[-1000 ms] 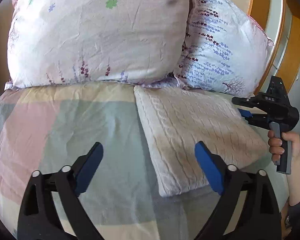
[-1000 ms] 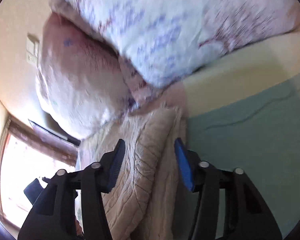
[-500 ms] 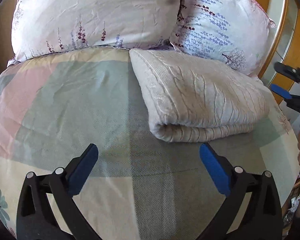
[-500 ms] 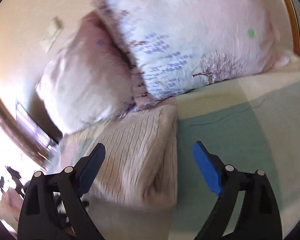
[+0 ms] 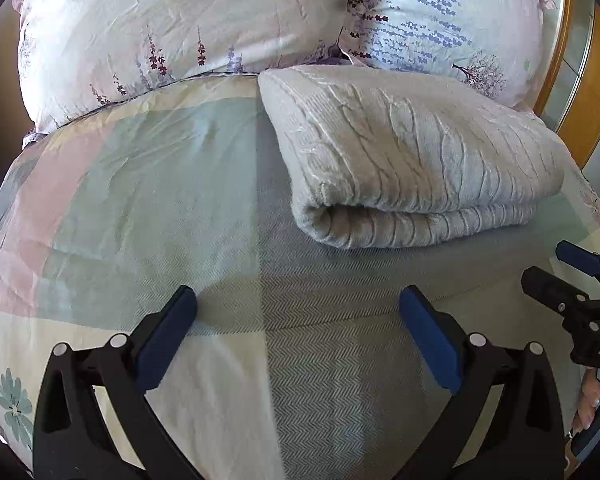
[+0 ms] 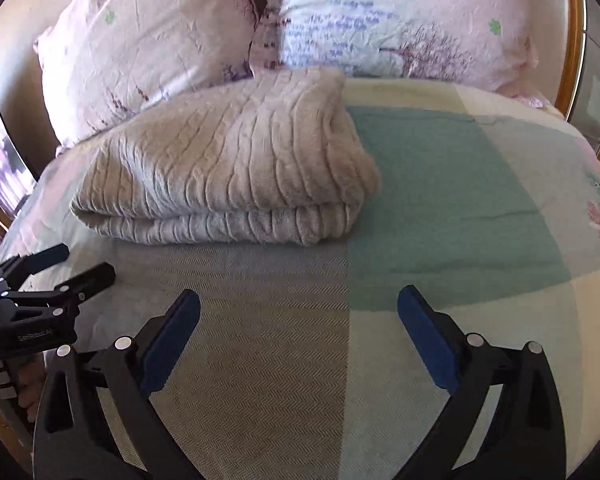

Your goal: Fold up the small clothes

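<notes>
A beige cable-knit sweater [image 5: 412, 160] lies folded in a thick rectangle on the bed, just below the pillows; it also shows in the right wrist view [image 6: 228, 168]. My left gripper [image 5: 296, 340] is open and empty, hovering over the bedspread in front of the sweater's folded edge. My right gripper [image 6: 298, 340] is open and empty, also back from the sweater over the bedspread. The right gripper shows at the right edge of the left wrist view [image 5: 572, 292]; the left gripper shows at the left edge of the right wrist view [image 6: 44, 280].
Two floral pillows [image 5: 172, 28] [image 5: 440, 16] stand against the headboard behind the sweater. The bedspread [image 5: 140, 200] has pastel green, pink and cream blocks. A wooden frame [image 5: 596, 96] runs along the right side of the bed.
Both grippers have pulled back from the folded sweater toward the foot of the bed. The right gripper has swung level and opened wide. The sweater lies still.
</notes>
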`<state>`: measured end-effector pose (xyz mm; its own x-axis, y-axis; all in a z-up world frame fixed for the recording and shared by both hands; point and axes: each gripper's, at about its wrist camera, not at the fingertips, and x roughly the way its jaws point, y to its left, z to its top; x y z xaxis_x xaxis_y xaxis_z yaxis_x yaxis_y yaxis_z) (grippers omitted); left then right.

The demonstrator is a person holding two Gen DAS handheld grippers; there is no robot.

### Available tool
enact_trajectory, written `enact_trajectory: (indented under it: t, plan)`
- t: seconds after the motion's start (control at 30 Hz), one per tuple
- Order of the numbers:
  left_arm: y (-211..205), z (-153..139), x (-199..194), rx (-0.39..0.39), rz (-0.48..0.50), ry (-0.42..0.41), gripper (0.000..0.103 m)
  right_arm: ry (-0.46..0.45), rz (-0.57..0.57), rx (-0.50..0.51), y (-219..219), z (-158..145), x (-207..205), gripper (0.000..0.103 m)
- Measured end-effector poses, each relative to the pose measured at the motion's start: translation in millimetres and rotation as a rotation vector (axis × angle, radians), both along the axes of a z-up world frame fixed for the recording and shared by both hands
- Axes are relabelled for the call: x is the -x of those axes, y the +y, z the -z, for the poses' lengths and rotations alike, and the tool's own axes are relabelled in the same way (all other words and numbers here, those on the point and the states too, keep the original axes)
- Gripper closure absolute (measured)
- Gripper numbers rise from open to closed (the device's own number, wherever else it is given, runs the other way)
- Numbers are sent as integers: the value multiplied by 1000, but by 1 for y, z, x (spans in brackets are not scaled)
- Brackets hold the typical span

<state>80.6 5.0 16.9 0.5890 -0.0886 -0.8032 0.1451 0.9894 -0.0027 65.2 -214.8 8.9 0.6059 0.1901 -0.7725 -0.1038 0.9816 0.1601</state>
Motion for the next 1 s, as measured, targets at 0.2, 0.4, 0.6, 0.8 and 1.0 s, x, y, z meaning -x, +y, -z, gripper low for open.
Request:
enact_trajectory:
  t: [0.2, 0.4, 0.6, 0.8, 1.0]
  plan:
    - [-3, 1, 0, -36, -2, 4, 2, 20, -7, 74, 10, -1, 1, 1]
    - [-3, 1, 0, -39, -3, 4, 2, 28, -9, 117, 15, -1, 3, 1]
    - [-3, 1, 0, -39, -3, 4, 2, 28, -11, 117, 14, -2, 2, 1]
    - [-3, 1, 0, -39, -3, 4, 2, 28, -11, 117, 14, -1, 2, 1]
    - [-3, 1, 0, -38, -3, 4, 2, 28, -10, 117, 14, -1, 2, 1]
